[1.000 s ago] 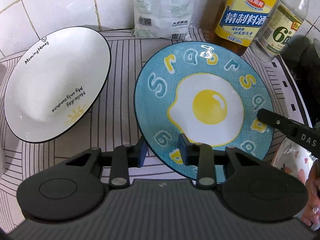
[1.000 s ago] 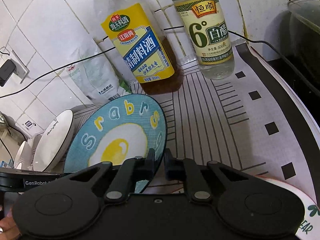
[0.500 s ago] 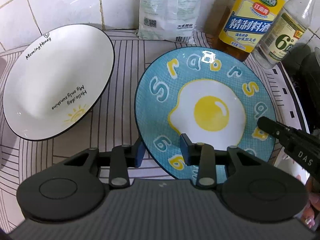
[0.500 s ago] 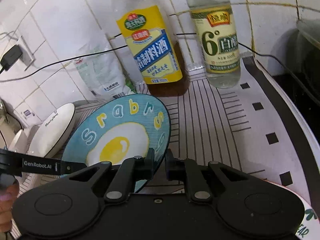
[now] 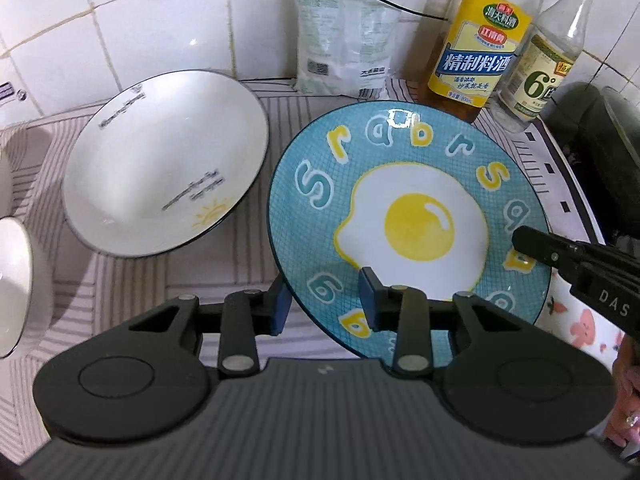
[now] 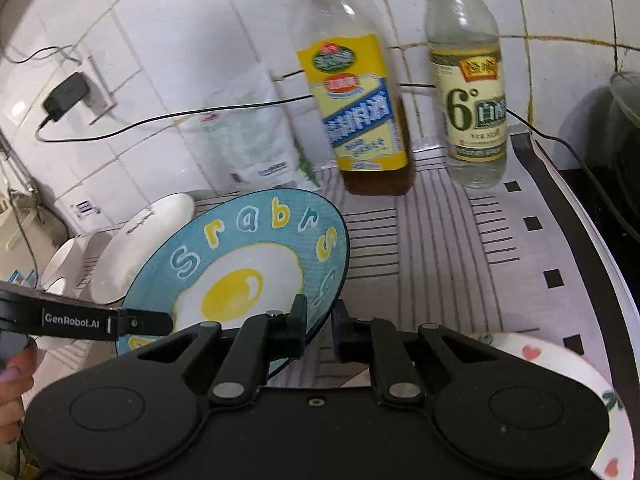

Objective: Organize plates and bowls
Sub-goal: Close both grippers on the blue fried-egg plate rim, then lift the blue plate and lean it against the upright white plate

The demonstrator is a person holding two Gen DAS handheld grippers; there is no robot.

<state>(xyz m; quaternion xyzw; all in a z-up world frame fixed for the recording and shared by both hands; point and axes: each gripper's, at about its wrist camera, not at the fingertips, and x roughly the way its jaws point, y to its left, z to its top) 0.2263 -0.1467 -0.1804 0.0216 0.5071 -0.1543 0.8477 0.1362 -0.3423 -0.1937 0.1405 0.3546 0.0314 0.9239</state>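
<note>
Only the right wrist view shows the wall charger (image 6: pixel 66 94); both the left gripper (image 5: pixel 322 300) and the right gripper (image 6: pixel 320 330) pinch the blue egg plate (image 5: pixel 408 184) by its rim.

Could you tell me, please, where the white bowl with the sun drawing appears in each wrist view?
Left wrist view: the white bowl sits left of centre, beside the blue egg plate.
Right wrist view: the white bowl shows at the left, partly behind the plate.
Shared landmark: the yellow-labelled bottle, standing against the tiled wall.

Bottles (image 6: pixel 466 92) block rear; striped mat (image 6: pixel 440 248) open.
</note>
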